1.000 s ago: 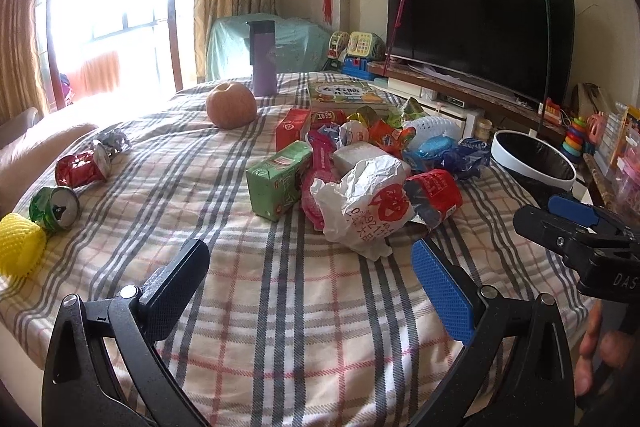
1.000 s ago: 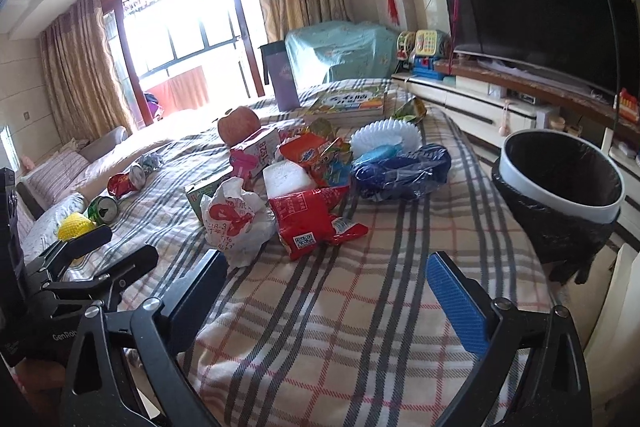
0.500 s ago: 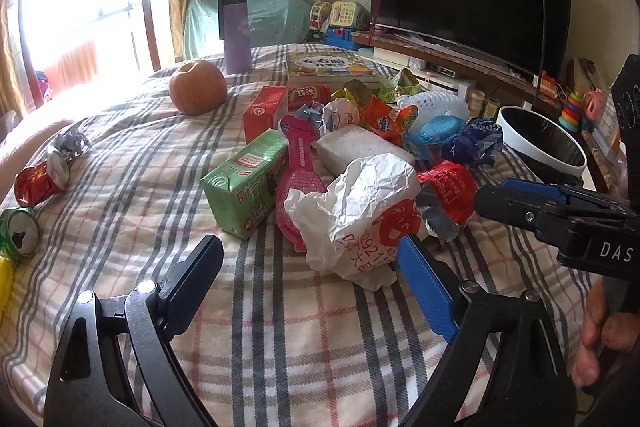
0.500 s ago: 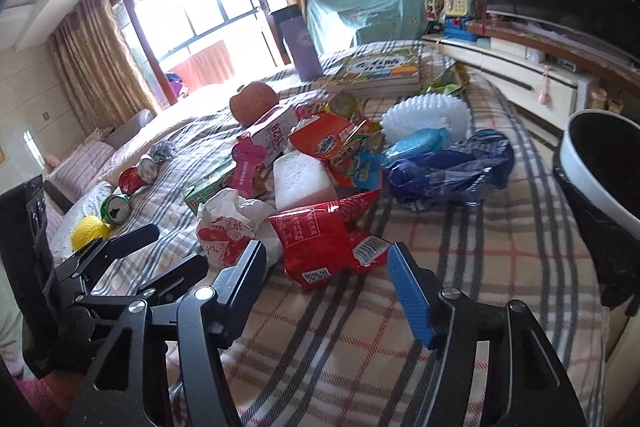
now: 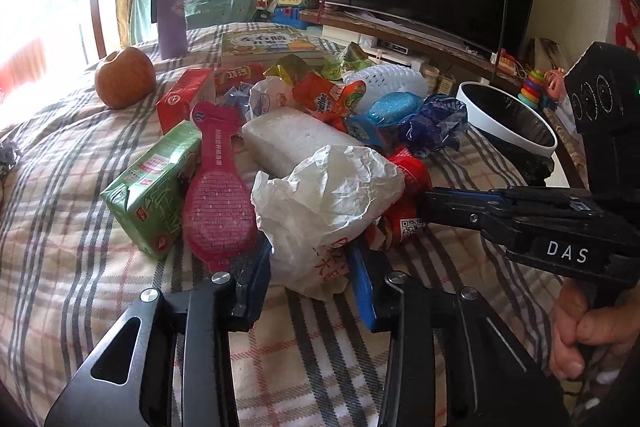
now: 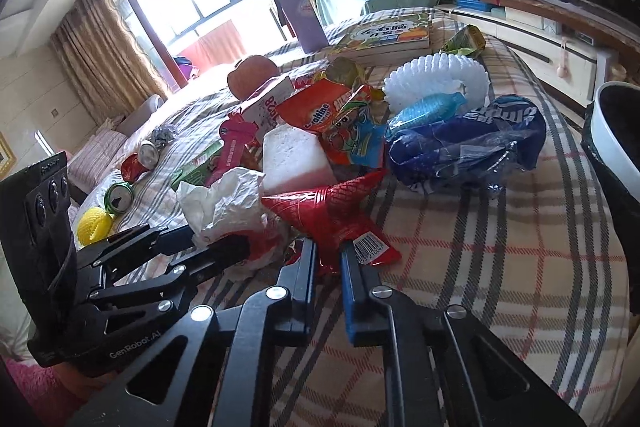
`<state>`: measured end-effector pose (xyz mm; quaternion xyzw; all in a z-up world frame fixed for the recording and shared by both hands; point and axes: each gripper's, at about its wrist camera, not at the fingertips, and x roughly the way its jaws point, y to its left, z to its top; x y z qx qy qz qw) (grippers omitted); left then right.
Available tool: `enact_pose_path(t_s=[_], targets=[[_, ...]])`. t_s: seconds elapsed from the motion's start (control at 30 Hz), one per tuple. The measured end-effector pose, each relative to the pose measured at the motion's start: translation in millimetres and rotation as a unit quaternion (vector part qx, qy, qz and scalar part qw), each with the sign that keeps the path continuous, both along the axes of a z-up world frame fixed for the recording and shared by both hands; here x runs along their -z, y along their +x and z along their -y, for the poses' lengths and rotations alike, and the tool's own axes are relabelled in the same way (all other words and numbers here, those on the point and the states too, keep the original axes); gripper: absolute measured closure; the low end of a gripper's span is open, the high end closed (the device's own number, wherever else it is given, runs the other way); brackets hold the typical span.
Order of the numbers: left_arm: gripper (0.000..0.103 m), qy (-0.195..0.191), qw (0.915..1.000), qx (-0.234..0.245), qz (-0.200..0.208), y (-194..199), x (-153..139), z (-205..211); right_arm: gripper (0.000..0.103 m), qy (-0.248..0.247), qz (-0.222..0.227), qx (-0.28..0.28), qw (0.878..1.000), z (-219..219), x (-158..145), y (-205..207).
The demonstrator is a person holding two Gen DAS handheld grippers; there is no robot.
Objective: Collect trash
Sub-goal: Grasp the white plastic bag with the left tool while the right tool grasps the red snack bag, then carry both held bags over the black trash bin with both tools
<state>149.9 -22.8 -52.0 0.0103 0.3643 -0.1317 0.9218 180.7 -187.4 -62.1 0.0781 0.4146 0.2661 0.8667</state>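
A pile of trash lies on the plaid-covered bed (image 5: 80,267). At its near edge is a crumpled white paper bag (image 5: 328,195) with red print. My left gripper (image 5: 308,255) has its jaws closing on the bag's lower part, and both pads press into the paper. Right of the bag lies a red snack wrapper (image 6: 332,211) with a barcode. My right gripper (image 6: 326,255) is shut on that wrapper's near corner. In the left wrist view the right gripper (image 5: 428,203) reaches in from the right. A white-rimmed bin (image 5: 480,125) with a black liner stands off the bed's right side.
The pile also holds a green carton (image 5: 152,187), a pink brush-shaped pack (image 5: 220,203), a white foam block (image 5: 288,139) and a blue plastic bag (image 6: 464,143). Cans (image 6: 120,197) and a yellow foam net (image 6: 94,225) lie far left. A round fruit (image 5: 124,83), purple flask (image 5: 172,15) and book (image 5: 268,43) sit behind.
Both grippers moved forward and down to the pile's near edge. Their wide-open jaws came together, the left around the white paper bag, the right onto the red wrapper.
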Motion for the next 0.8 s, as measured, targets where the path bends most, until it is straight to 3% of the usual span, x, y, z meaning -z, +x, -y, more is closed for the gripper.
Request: enact_pose_path(t_s=[0.3,0.8], targets=[[0.077,-0.038,0.9992,0.006,-0.012,-6,-12,0,0.093,0.027,0.005,0.037,0.999,35,-9,-17],[0.077,-0.034,0.9942,0.102,-0.006,-7,-34,99,0.094,0.031,0.037,0.135,0.99,125,-34,-52]])
